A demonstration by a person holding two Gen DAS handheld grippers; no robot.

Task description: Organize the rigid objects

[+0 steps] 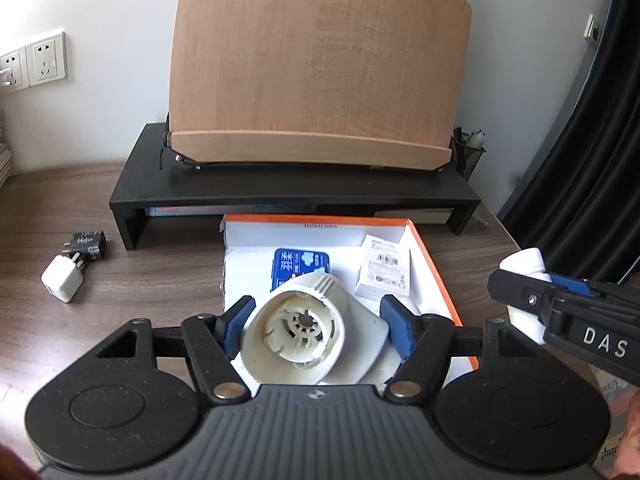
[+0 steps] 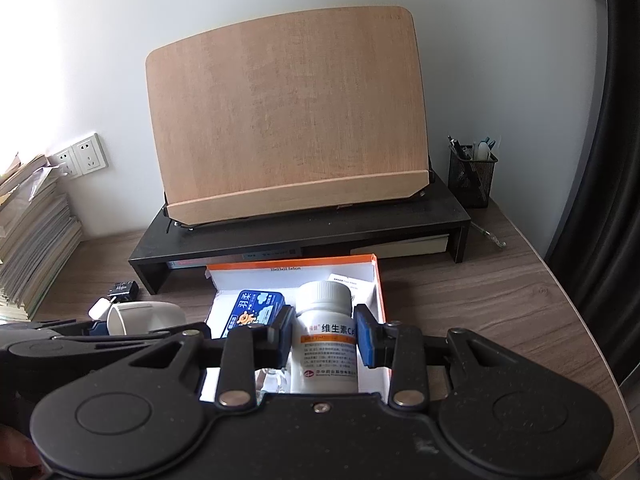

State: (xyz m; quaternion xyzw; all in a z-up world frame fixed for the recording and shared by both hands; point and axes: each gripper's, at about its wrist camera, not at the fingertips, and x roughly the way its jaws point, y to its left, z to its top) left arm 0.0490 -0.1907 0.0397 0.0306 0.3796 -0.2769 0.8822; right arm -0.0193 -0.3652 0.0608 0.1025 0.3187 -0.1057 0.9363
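My left gripper (image 1: 316, 320) is shut on a cream plastic funnel-shaped part (image 1: 304, 332), held above the near end of an orange-rimmed white box (image 1: 436, 268). Inside the box lie a blue tin (image 1: 301, 267) and a small white carton (image 1: 386, 270). My right gripper (image 2: 325, 332) is shut on a white vitamin bottle (image 2: 325, 340), held over the same box (image 2: 378, 280), with the blue tin (image 2: 256, 308) to its left. The right gripper also shows at the right edge of the left wrist view (image 1: 520, 280), holding the bottle (image 1: 524, 264).
A black charger (image 1: 89, 245) and a white charger (image 1: 63, 278) lie on the wooden desk, left of the box. A black riser (image 1: 296, 188) carries a wooden board (image 1: 316, 64) behind the box. A mesh pen holder (image 2: 472, 176) stands back right; stacked books (image 2: 32, 232) are at the left.
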